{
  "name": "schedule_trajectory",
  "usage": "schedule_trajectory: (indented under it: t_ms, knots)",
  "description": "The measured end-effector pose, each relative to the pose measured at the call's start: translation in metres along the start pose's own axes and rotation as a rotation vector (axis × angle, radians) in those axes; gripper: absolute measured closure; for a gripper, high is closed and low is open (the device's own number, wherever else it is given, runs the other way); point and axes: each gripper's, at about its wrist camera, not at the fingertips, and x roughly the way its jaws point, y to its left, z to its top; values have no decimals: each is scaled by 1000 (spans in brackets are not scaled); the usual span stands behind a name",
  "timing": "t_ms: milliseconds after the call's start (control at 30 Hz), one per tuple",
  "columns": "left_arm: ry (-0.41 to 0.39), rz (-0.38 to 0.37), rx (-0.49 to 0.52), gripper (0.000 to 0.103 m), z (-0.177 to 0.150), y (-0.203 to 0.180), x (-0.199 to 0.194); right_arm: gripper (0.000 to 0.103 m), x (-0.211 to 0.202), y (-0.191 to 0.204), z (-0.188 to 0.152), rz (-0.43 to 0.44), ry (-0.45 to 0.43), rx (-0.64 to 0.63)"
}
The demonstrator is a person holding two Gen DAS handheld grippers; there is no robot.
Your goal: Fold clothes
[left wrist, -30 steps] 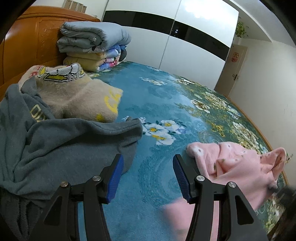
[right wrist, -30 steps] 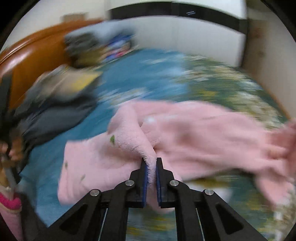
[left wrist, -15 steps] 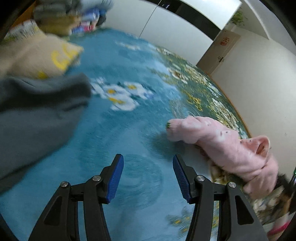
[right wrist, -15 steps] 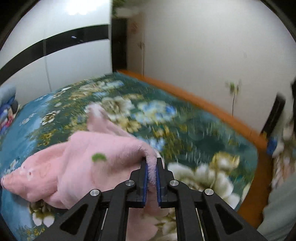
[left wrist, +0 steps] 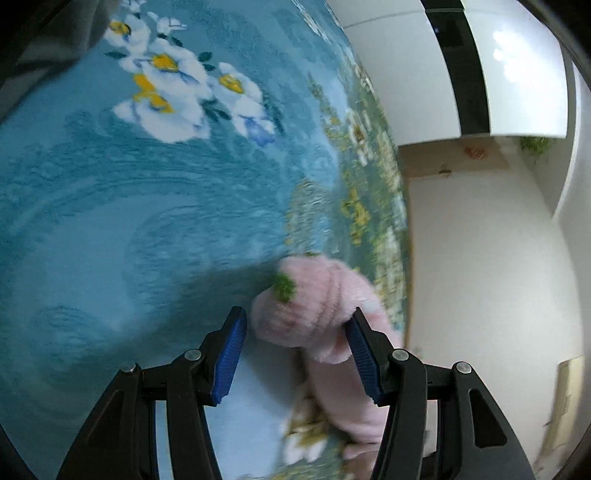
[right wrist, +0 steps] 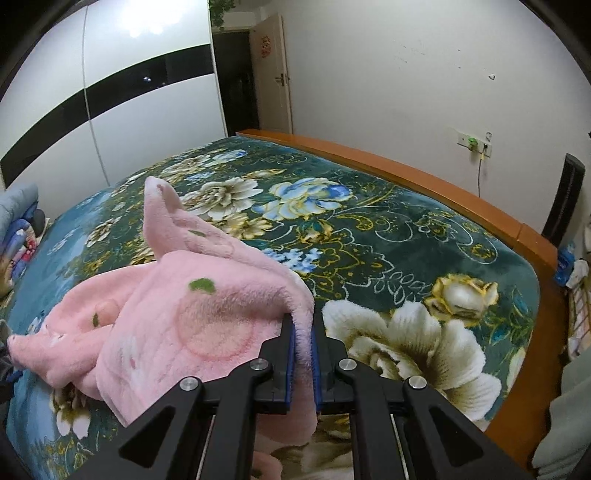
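Observation:
A fluffy pink garment (right wrist: 177, 317) with small green spots lies crumpled on the floral bed cover (right wrist: 388, 236). My right gripper (right wrist: 303, 354) is shut on its near edge. In the left wrist view one bunched end of the pink garment (left wrist: 314, 306) sits between the open blue pads of my left gripper (left wrist: 295, 350); the right pad (left wrist: 360, 354) touches the fabric, the left pad is apart from it.
A grey garment (left wrist: 44, 33) lies at the top left of the left wrist view. Folded quilts (right wrist: 18, 221) are stacked at the far left. The wooden bed frame (right wrist: 480, 206) runs along the right, with a white wall and door (right wrist: 273, 77) beyond.
My left gripper swung right, away from the grey garment, and now has the pink garment's end between its open pads. My right gripper keeps its hold on the pink garment and has steadied.

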Motion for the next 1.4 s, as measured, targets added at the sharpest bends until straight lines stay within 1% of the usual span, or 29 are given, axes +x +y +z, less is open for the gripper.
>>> schedule_trajectory:
  t_ms: [100, 133, 200, 267, 333, 367, 400, 467, 567, 700, 833, 933, 1033, 1133, 1267, 1400]
  knots:
    - [-7, 10, -5, 46, 2, -9, 2, 95, -1, -3, -4, 12, -2, -4]
    - [-9, -6, -18, 46, 3, -10, 1, 95, -1, -4, -4, 12, -1, -4]
    - [-28, 28, -6, 46, 3, -17, 3, 95, -1, -6, -6, 19, 8, 3]
    - [-21, 77, -14, 46, 3, -20, 9, 95, -1, -6, -9, 26, 13, 9]
    - [-8, 84, -38, 48, 3, -21, 16, 95, -1, -6, -11, 32, 14, 13]
    - [-13, 109, -43, 50, 1, -23, 19, 95, -2, -6, -12, 39, 13, 14]
    - [-18, 135, -48, 64, -1, -24, 22, 95, -3, -6, -13, 46, 13, 15]
    - [-25, 190, -57, 68, -4, -26, 25, 95, -6, -7, -14, 65, 12, 16]
    - [-81, 234, -39, 71, -12, -30, 14, 95, -13, -11, -16, 97, 6, 19]
    - [-176, 261, 40, 73, -29, -51, -19, 95, -23, -13, -17, 143, -8, 8]
    - [-247, 257, 88, 74, -46, -68, -64, 95, -34, -11, -19, 208, -30, 1]
    - [-283, 267, 123, 74, -60, -73, -93, 95, -42, -7, -19, 237, -38, -14]
    - [-289, 269, 123, 74, -66, -73, -109, 95, -54, -3, -18, 259, -42, -25]
    - [-294, 242, 120, 74, -60, -71, -123, 95, -67, 5, -17, 259, -46, -48]
    - [-299, 206, 115, 74, -51, -68, -142, 95, -79, 28, -18, 243, -39, -116]
    - [-305, 169, 110, 74, -42, -65, -161, 95, -91, 47, -6, 243, -26, -139]
